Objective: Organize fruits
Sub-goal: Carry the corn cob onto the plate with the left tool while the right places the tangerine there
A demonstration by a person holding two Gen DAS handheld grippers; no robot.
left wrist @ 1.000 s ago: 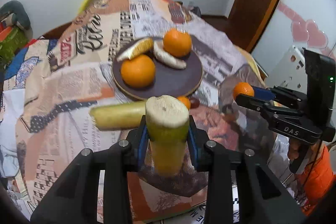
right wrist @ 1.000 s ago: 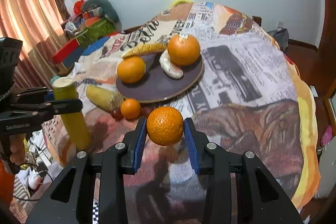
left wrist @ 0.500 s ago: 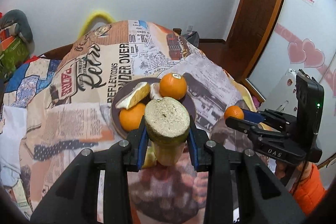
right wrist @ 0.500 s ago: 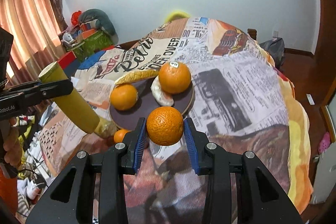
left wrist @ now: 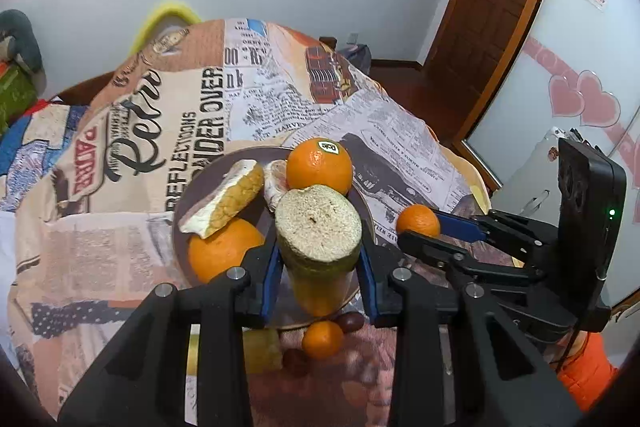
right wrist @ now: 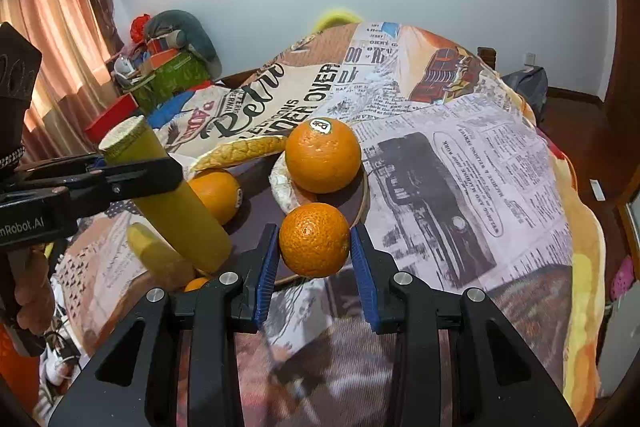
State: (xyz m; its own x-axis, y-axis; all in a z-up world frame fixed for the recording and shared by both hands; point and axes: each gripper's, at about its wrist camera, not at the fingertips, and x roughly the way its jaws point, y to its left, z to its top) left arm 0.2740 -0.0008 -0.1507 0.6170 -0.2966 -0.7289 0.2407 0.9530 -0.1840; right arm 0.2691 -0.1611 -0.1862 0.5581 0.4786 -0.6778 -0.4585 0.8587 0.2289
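My left gripper (left wrist: pixel 318 273) is shut on a yellow-green corn cob (left wrist: pixel 319 231), held tilted over the near part of the dark round plate (left wrist: pixel 192 203); it also shows in the right wrist view (right wrist: pixel 172 195). My right gripper (right wrist: pixel 314 263) is shut on a small orange (right wrist: pixel 314 239), just above the plate's (right wrist: pixel 256 235) near right rim. On the plate lie a large stickered orange (left wrist: pixel 319 166), another orange (left wrist: pixel 222 249), a yellow-white fruit wedge (left wrist: pixel 226 199) and a pale peeled piece (left wrist: pixel 276 179).
On the newspaper-print cloth (left wrist: pixel 120 227) in front of the plate lie a second corn piece (right wrist: pixel 156 259), a small orange (left wrist: pixel 322 339) and dark round fruits (left wrist: pixel 350 321). Clutter and curtains (right wrist: pixel 60 27) stand at the left, a wooden door (left wrist: pixel 500 7) at the right.
Both grippers have moved forward towards the plate. The corn now hangs over the plate's near part and the small orange over its near right rim. Both grips are unchanged.
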